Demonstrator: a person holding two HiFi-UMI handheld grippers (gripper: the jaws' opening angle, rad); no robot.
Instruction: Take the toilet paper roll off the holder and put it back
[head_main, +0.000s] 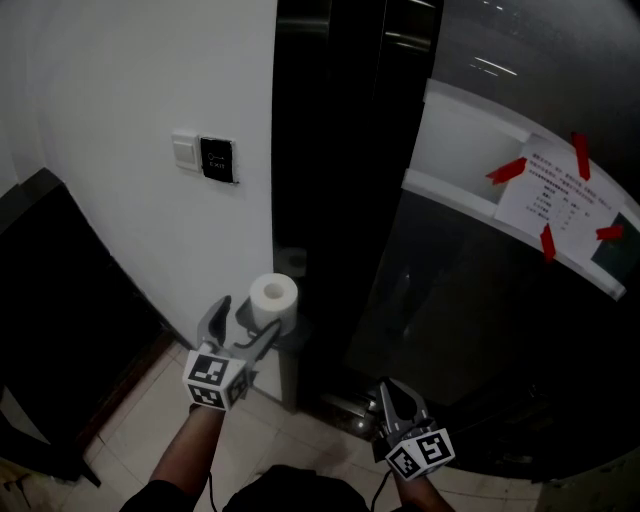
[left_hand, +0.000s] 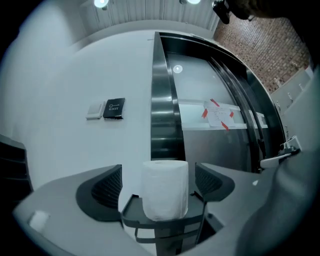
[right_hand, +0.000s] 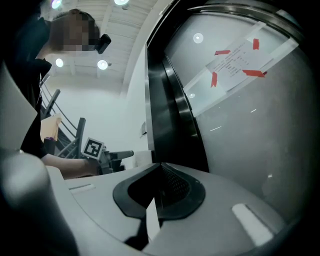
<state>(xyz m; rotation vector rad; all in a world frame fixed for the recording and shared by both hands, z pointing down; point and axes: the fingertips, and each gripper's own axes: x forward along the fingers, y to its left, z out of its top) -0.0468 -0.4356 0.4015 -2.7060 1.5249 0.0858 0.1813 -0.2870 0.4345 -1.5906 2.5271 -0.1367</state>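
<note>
My left claw (head_main: 245, 318) is spread wide, jaws well apart and gripping nothing. Straight ahead of it, framed in the gap between the two jaws, the toilet paper roll (left_hand: 165, 190) stands upright on end. There is clear space on either side of the roll, so neither pad touches it. The roll sits on the flat top of the dark holder (left_hand: 150, 221), which lies just below and ahead of the jaw tips.

Beyond the roll, a black door frame (left_hand: 162, 115) rises directly behind it. Up and to the left of the claw, on the white wall (left_hand: 75, 75), are a pale switch (left_hand: 94, 110) and, touching its right side, a dark exit plate (left_hand: 114, 108). Up and to the right is a glass panel (left_hand: 210, 145) with a paper notice (left_hand: 216, 114) stuck on by red tape.

My right claw (right_hand: 159, 185) is closed, jaws pressed together with nothing between them. It hangs low, well apart from the roll, which lies off to its left. The glass panel is right in front of it.
</note>
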